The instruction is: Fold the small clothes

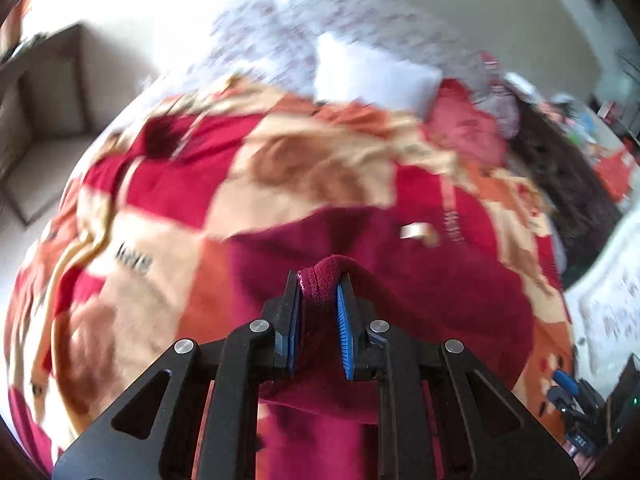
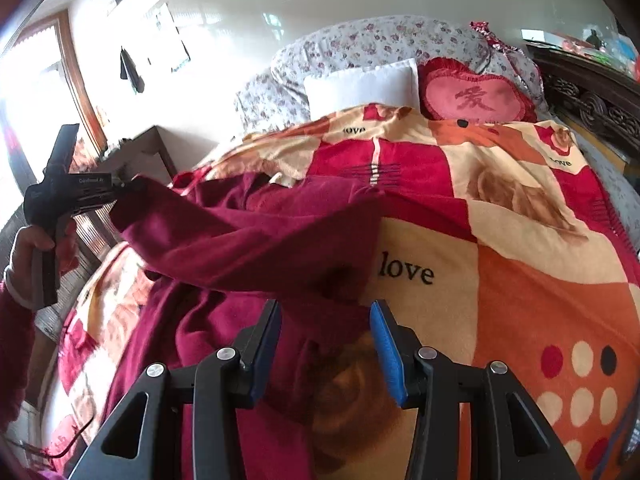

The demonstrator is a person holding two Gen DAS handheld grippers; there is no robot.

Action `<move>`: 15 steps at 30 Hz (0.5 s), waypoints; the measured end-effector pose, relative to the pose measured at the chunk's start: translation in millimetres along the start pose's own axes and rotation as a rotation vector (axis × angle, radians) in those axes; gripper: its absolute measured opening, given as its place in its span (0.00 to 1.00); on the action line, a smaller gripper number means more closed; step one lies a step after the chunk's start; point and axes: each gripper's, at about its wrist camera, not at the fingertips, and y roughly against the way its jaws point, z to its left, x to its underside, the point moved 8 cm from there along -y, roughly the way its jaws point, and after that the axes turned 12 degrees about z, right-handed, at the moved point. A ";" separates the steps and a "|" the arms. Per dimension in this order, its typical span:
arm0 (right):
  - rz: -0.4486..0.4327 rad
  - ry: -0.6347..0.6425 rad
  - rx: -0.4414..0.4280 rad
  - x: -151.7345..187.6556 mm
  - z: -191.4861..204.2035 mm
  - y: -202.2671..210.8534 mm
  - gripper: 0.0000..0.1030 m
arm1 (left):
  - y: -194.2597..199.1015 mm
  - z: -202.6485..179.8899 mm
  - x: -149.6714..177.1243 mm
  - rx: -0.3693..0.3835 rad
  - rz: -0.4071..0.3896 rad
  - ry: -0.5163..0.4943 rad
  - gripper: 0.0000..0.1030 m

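Left gripper (image 1: 320, 280) pinches a rolled edge of the maroon garment (image 2: 248, 232) btwn its blue pads – cloth lifted off the bed, stretched toward the person's hand (image 2: 28, 248) at left. Right gripper (image 2: 326, 320) spread, nothing btwn the pads, hovering over the garment's lower part. Rest of garment lies on the patchwork "love" blanket (image 2: 520, 240) – white pillow (image 2: 360, 84) & heart cushion (image 2: 476, 96) at bedhead.

A soft, matt maroon knit garment (image 2: 248, 236) is lying on a fuzzy fleece blanket (image 2: 520, 248) beside a smooth white cloth pillow (image 2: 360, 84), while matt black plastic grippers are showing ribbed blue rubbery pads (image 1: 344, 320) and shiny metal pins (image 2: 426, 353).
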 end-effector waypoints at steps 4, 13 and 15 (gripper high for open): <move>0.038 0.012 -0.024 -6.1 7.7 -17.2 0.43 | -23.8 22.7 22.3 0.006 0.081 0.070 0.15; 0.204 0.037 -0.314 -14.0 67.9 -70.2 0.43 | -5.6 19.5 40.0 0.068 0.098 0.101 0.15; 0.213 0.012 -0.345 -18.5 76.0 -77.1 0.43 | -2.8 21.1 45.4 0.072 0.107 0.106 0.15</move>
